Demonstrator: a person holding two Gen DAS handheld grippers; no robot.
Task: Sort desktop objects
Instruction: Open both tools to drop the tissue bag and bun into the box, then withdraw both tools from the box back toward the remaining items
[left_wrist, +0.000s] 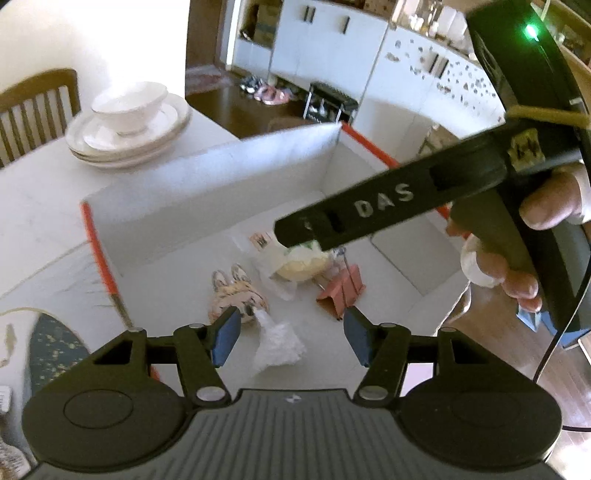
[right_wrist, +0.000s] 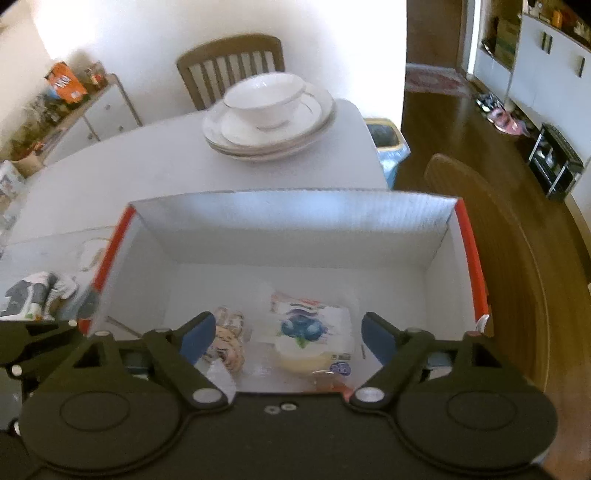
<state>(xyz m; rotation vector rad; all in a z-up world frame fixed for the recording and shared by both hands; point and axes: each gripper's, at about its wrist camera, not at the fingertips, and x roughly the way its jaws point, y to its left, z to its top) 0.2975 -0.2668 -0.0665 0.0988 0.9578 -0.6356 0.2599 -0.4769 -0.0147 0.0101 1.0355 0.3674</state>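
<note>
I have both tools poised over the white box (right_wrist: 295, 218), and neither carries anything: my left gripper (left_wrist: 290, 334) stands wide with its blue pads (left_wrist: 225, 336) apart above a crumpled white wrapper (left_wrist: 279, 345), and my right gripper (right_wrist: 288, 338) is just as wide, hanging over the packaged bun (right_wrist: 314, 339). In the left view the right tool's black body crosses directly above that bun, so the two rigs sit close together over the same opening; I judge the chief hazard to be knocking one against the other if I swing either across, or catching a finger on the red-edged box wall (left_wrist: 98, 254) as I lift out and dragging the box along the table (right_wrist: 129, 166). The box sits near the table's edge on the right side, so a hard shove could push it towards the floor. Inside, the small plush toy (left_wrist: 236, 295) lies just beyond my left pad, the bun sits further in at the middle, and a folded red paper piece (left_wrist: 343, 291) rests just beside it on the right. Beyond the box, well apart, a cup on stacked plates (right_wrist: 269, 125) stands on the table, and a careless sweep could reach it.
</note>
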